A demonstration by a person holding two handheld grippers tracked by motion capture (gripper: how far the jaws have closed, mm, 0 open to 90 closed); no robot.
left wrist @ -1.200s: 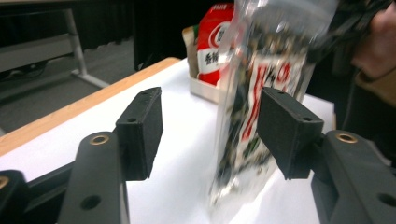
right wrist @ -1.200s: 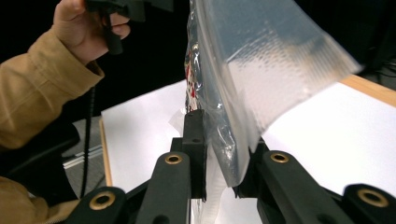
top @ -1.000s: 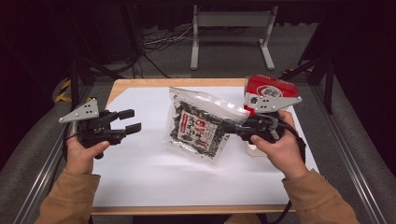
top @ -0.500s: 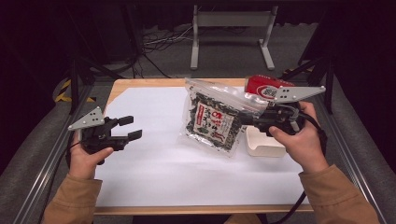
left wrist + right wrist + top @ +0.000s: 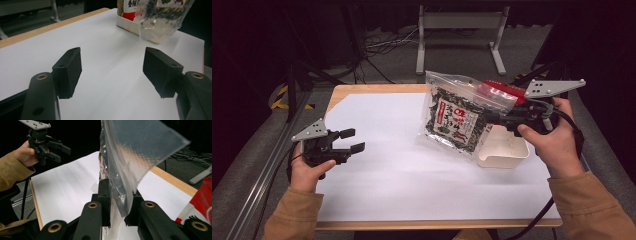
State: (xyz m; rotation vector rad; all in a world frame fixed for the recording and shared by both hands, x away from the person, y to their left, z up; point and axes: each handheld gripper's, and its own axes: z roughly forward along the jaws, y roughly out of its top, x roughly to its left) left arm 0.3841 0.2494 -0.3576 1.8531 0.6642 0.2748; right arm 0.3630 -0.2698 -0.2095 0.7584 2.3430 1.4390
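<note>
The right tongs (image 5: 492,118) were clenched on the edge of a clear bag (image 5: 459,119) of dark dried food with a white and red label. In the right gripper view the two black jaws pressed the thin plastic between them, and the bag rose upright above them. The right hand (image 5: 548,140) held its tongs level, pointing to the left of the high view, with the bag hanging in the air above the tabletop (image 5: 392,170), partly over a white tray (image 5: 507,152). A red package (image 5: 498,90) lay just behind the bag.

The left tongs (image 5: 351,140) were released, and their jaws had just been opening, with nothing between them. The left gripper view showed only bare white tabletop between the two pads. The left hand (image 5: 308,170) gripped its tool low near the left edge of the tabletop, pointing toward the right, well apart from the bag.
</note>
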